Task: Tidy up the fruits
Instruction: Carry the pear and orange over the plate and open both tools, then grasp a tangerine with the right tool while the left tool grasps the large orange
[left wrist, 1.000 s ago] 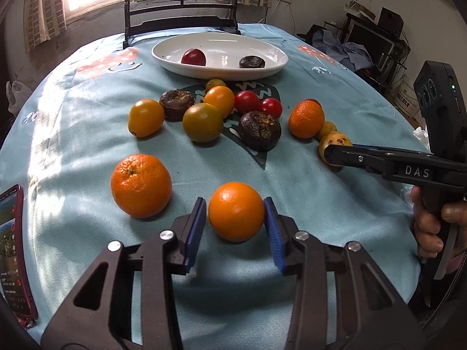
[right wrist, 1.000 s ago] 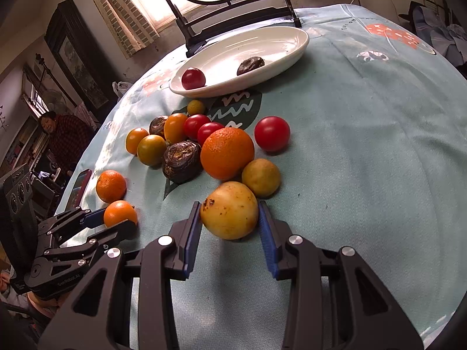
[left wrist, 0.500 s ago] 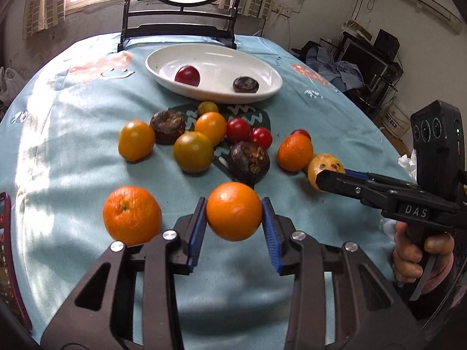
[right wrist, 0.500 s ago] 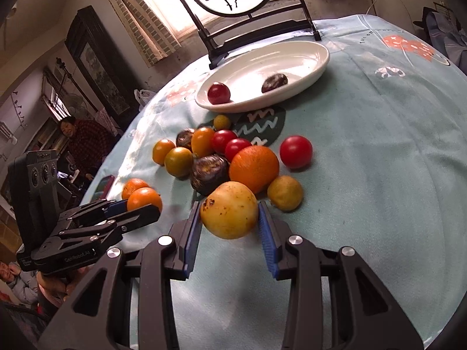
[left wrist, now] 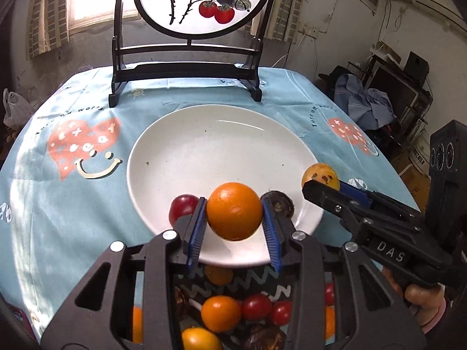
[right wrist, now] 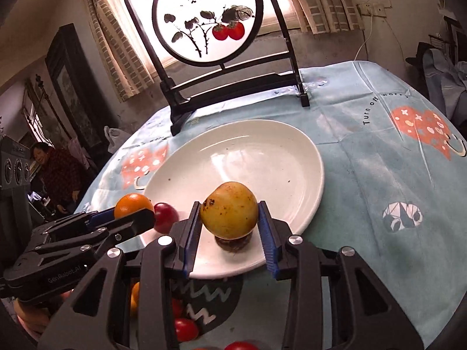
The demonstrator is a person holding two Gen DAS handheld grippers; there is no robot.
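My left gripper (left wrist: 235, 223) is shut on an orange (left wrist: 234, 215) and holds it above the near rim of the white plate (left wrist: 221, 151). My right gripper (right wrist: 229, 226) is shut on a spotted yellow fruit (right wrist: 230, 210), held over the plate (right wrist: 248, 157) above a dark brown fruit (right wrist: 233, 242). A red fruit (left wrist: 182, 205) and the dark brown fruit (left wrist: 278, 202) lie on the plate's near side. In the left wrist view the right gripper (left wrist: 327, 186) with the yellow fruit (left wrist: 319, 174) is at the plate's right edge. The left gripper's orange (right wrist: 132, 204) also shows in the right wrist view.
Several loose fruits (left wrist: 220, 309) lie on the blue tablecloth (left wrist: 58, 204) below my grippers. A black-framed round painted screen (left wrist: 186, 29) stands behind the plate. A person (right wrist: 55, 169) sits off the table's left. Clutter and electronics (left wrist: 388, 93) are at the right.
Both grippers have risen from the tablecloth with their fruits and moved forward over the white plate. The loose fruits now lie beneath and behind them.
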